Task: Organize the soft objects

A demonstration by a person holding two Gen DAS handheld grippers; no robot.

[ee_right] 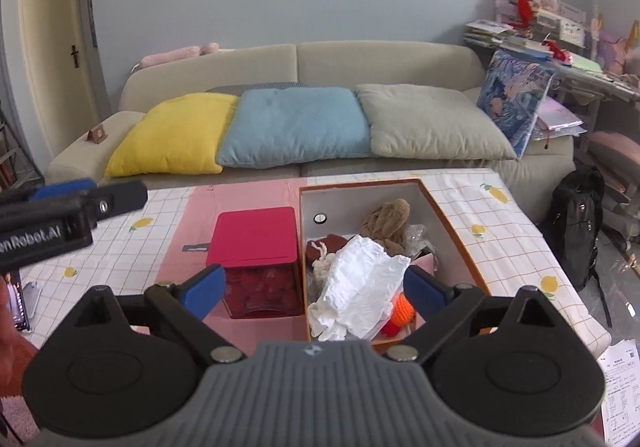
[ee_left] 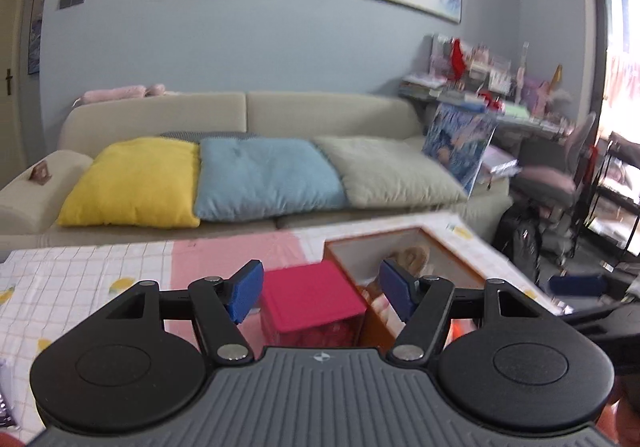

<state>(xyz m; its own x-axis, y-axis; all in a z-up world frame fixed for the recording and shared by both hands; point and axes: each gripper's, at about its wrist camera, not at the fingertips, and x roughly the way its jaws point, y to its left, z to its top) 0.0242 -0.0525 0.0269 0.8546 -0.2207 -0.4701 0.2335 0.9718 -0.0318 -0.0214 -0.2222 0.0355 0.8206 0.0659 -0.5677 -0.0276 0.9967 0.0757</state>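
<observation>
While both tools hang apart from the things below, the work looks to be between picks: the right tool [ee_right: 314, 293] stands spread wide with nothing in it, and the left tool [ee_left: 320, 295] is likewise released and bare. Soft things already lie in the open orange-rimmed box [ee_right: 440, 207] at lower centre of the right wrist view — a crumpled white cloth [ee_right: 360, 283], a brown plush toy [ee_right: 388, 223], an orange knitted ball [ee_right: 402, 309]. Just left of it sits a red lidded box [ee_right: 256, 235]. Next, I judge, comes finding a stray soft item, or closing up. No loose one shows on the desk [ee_right: 500, 247], spread with a lemon-print checked cloth. Behind, across mid-frame, a beige sofa [ee_right: 380, 59] carries yellow, blue and grey-green cushions — cluttered shelves at right.
</observation>
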